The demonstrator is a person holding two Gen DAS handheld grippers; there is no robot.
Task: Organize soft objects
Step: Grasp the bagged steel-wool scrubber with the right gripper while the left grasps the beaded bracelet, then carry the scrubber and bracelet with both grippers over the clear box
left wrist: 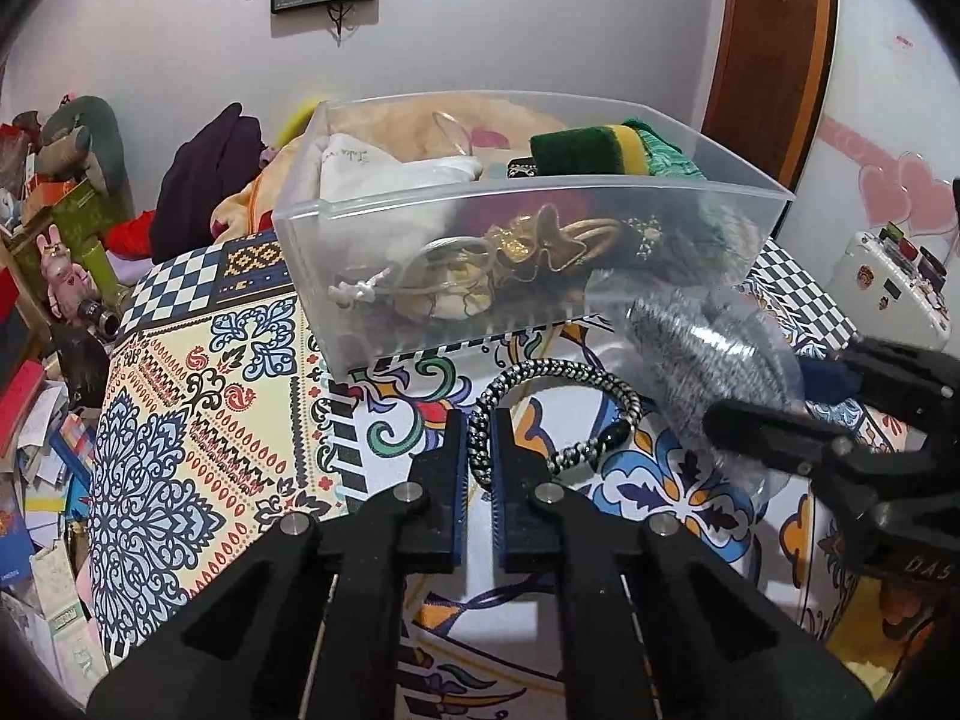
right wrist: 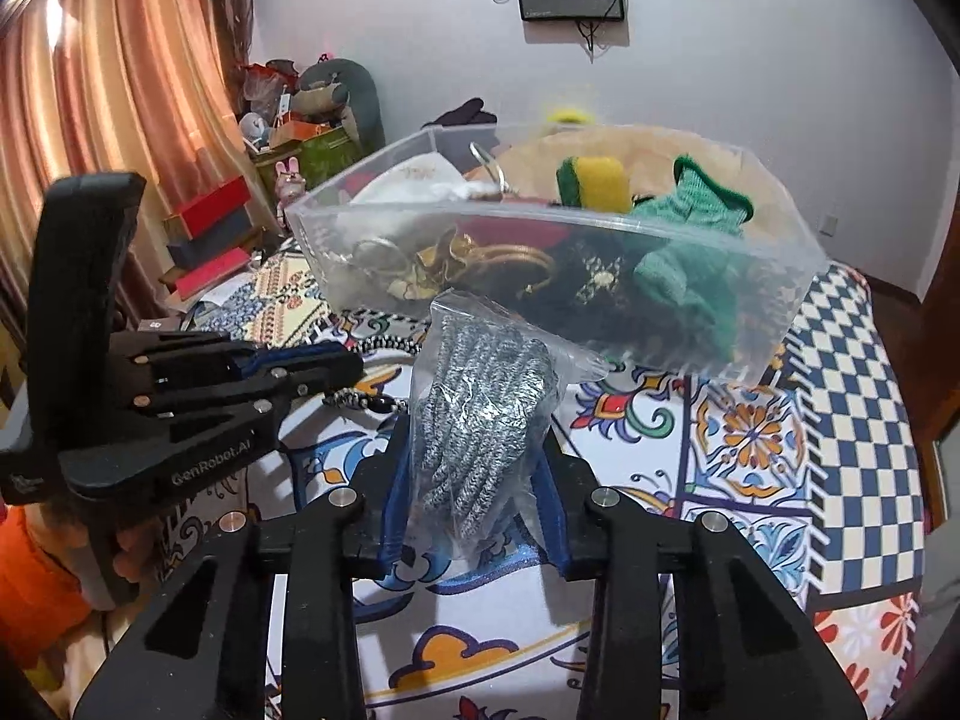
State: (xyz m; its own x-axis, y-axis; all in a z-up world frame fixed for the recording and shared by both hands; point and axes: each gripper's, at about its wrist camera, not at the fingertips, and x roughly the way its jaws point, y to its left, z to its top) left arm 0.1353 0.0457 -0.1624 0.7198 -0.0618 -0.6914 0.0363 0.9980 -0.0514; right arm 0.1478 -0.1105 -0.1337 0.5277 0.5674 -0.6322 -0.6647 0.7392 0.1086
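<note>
Left hand-held gripper (left wrist: 480, 438) is pinched narrow on a black-and-white braided cord loop (left wrist: 555, 405); the blue pads grip one side of it, and the rest of the loop hangs free ahead, close over or on the patterned cloth (left wrist: 198, 396), can't tell which. Right hand-held gripper (right wrist: 474, 468) sits mid-width w/ a clear plastic bag (right wrist: 516, 360) of grey knit gloves (right wrist: 480, 408) between its pads; bag looks held, but pad contact is partly hidden by the plastic. Surface could be a bed or a table, can't tell. Clear plastic bin (left wrist: 522, 252) stands on it just behind both items and already holds a green-and-yellow sponge (left wrist: 591, 153), green knit piece (right wrist: 684, 252), white cloth (left wrist: 384, 171), gold trinkets.

Step in hand, my guess: carry cord and gloves up over the near wall of the bin and drop them in.

- Lift each item clear of the rim before moving fwd; near wall is tall and the hanging loop or slack bag top could snag it.
- Go one at a time, or keep the two well apart; they're near each other in front of the bin.
- Bag is slippery and grip is low on it, so keep the squeeze until it's over the opening.
- Release over a gap, e.g. the middle, not on the sponge, so nothing rolls out.

Writing: "GenRobot.AI" on the left one's side, seen from the right wrist cam. "DAS" partly legible on the right one, from the left wrist cam. White cloth has script, too small to read.
</note>
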